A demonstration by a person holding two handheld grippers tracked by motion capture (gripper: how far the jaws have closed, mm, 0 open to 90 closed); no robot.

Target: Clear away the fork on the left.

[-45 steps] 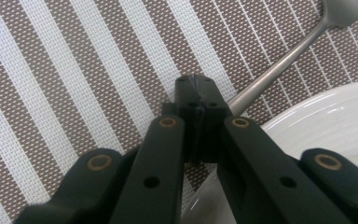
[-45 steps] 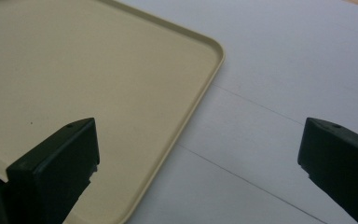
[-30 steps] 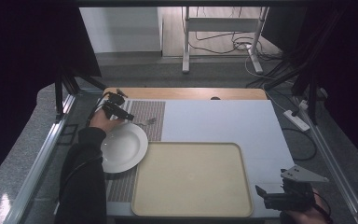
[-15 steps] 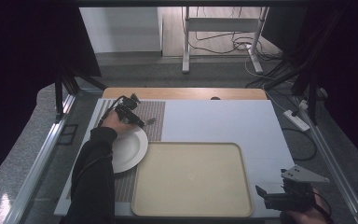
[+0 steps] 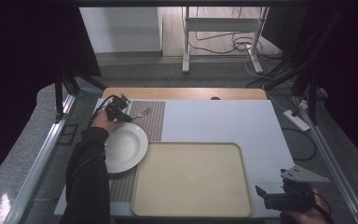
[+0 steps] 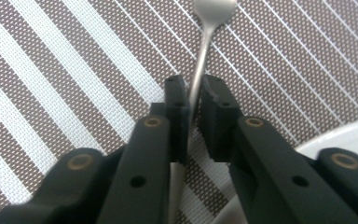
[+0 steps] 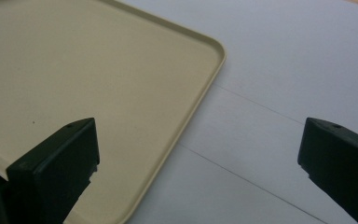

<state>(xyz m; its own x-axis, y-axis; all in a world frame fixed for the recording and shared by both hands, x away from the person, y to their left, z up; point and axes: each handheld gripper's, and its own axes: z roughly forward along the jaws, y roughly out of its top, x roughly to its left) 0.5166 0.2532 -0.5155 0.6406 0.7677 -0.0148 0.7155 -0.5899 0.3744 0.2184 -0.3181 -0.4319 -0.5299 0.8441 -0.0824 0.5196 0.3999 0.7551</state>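
Observation:
A metal fork lies on a brown striped placemat at the table's far left, just beyond a white plate. My left gripper is down on the mat at the fork's handle end. In the left gripper view, the jaws of my left gripper are shut on the thin handle of the fork, whose head points away, and the plate rim shows at the right. My right gripper hovers at the near right, and in the right gripper view it stands wide open and holds nothing.
A large beige tray lies bare at the front middle, its left edge against the plate; its corner sits below my right jaws. White tabletop stretches behind the tray. Cables and table legs stand on the floor beyond.
My left gripper has moved right and slightly toward the plate, from the mat's far-left corner onto the fork's handle. The right gripper has stayed still.

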